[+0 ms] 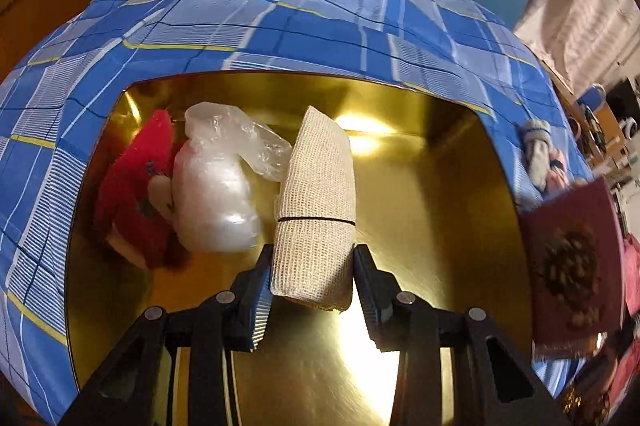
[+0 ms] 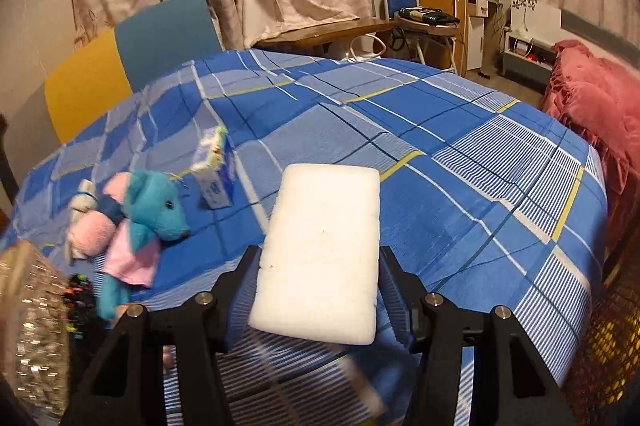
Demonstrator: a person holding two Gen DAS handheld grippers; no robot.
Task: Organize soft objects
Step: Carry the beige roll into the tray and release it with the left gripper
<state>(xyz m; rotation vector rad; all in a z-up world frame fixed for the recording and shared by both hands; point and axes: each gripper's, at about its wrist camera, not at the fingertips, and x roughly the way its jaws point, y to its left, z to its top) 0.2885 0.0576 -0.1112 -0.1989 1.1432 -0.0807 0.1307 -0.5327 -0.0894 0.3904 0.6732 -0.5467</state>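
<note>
In the left wrist view my left gripper [image 1: 313, 268] is shut on a beige gauze roll [image 1: 316, 202] bound with a black band, held over a shiny gold tin [image 1: 460, 186]. Inside the tin lie a red plush toy [image 1: 136, 194] and a clear bag of white stuffing [image 1: 218, 182], both left of the roll. In the right wrist view my right gripper [image 2: 320, 274] is shut on a white foam sponge [image 2: 324, 246], held above the blue plaid cloth [image 2: 440, 154]. A blue and pink plush bear [image 2: 140, 226] lies on the cloth to the left.
A small blue and white carton [image 2: 216, 170] stands beyond the bear. A glittery object [image 2: 28, 326] sits at the left edge. A maroon patterned lid [image 1: 572, 266] and small plush toys [image 1: 540, 154] lie right of the tin. A pink blanket [image 2: 592, 94] and chairs [image 2: 132, 58] border the table.
</note>
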